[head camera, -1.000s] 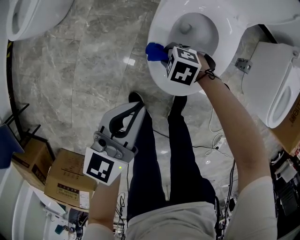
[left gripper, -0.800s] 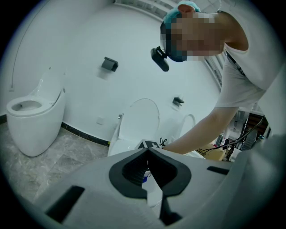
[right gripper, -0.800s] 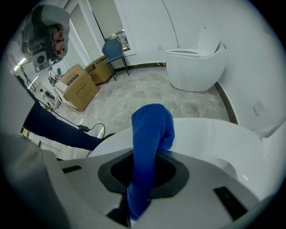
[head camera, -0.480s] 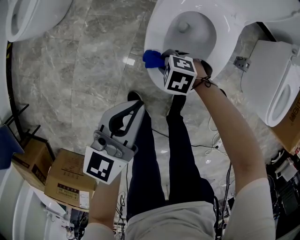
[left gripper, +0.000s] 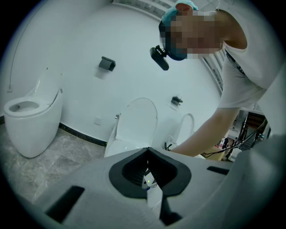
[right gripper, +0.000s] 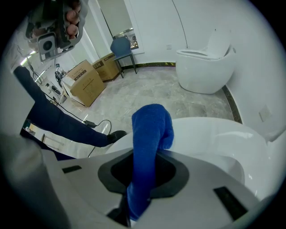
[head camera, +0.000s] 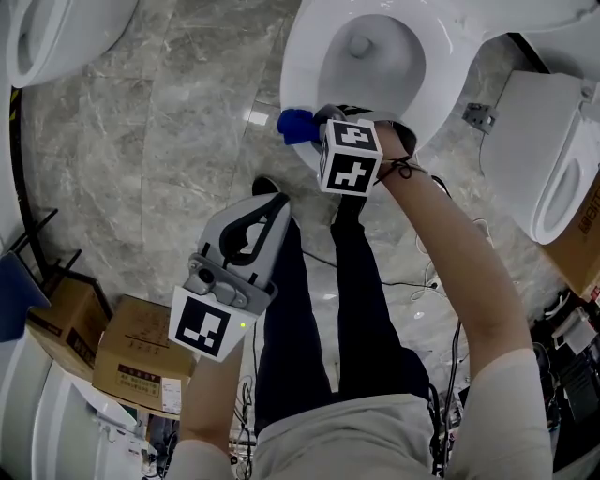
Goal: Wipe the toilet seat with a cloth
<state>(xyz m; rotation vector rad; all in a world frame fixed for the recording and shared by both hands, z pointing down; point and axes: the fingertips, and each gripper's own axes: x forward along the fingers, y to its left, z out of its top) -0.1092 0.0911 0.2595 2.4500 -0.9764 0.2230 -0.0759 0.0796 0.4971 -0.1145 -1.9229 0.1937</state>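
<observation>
A white toilet seat (head camera: 441, 58) rings the bowl at the top of the head view. A blue cloth (head camera: 293, 125) lies on the seat's front left edge, and my right gripper (head camera: 317, 131) is shut on it. In the right gripper view the cloth (right gripper: 149, 134) sticks up from between the jaws of my right gripper (right gripper: 144, 175) and hides their tips, with the seat (right gripper: 214, 138) just beyond. My left gripper (head camera: 269, 208) hangs over the person's dark trouser leg, away from the toilet. Its own view shows my left gripper (left gripper: 149, 190) shut and holding nothing.
Two more white toilets stand at the top left (head camera: 56, 28) and right (head camera: 553, 178). Cardboard boxes (head camera: 122, 352) and a blue chair (head camera: 14, 295) are at the lower left. Cables (head camera: 422, 281) trail over the grey marble floor by the person's feet.
My right gripper has drawn the blue cloth along the seat's front left rim toward the person. The left gripper has hardly moved.
</observation>
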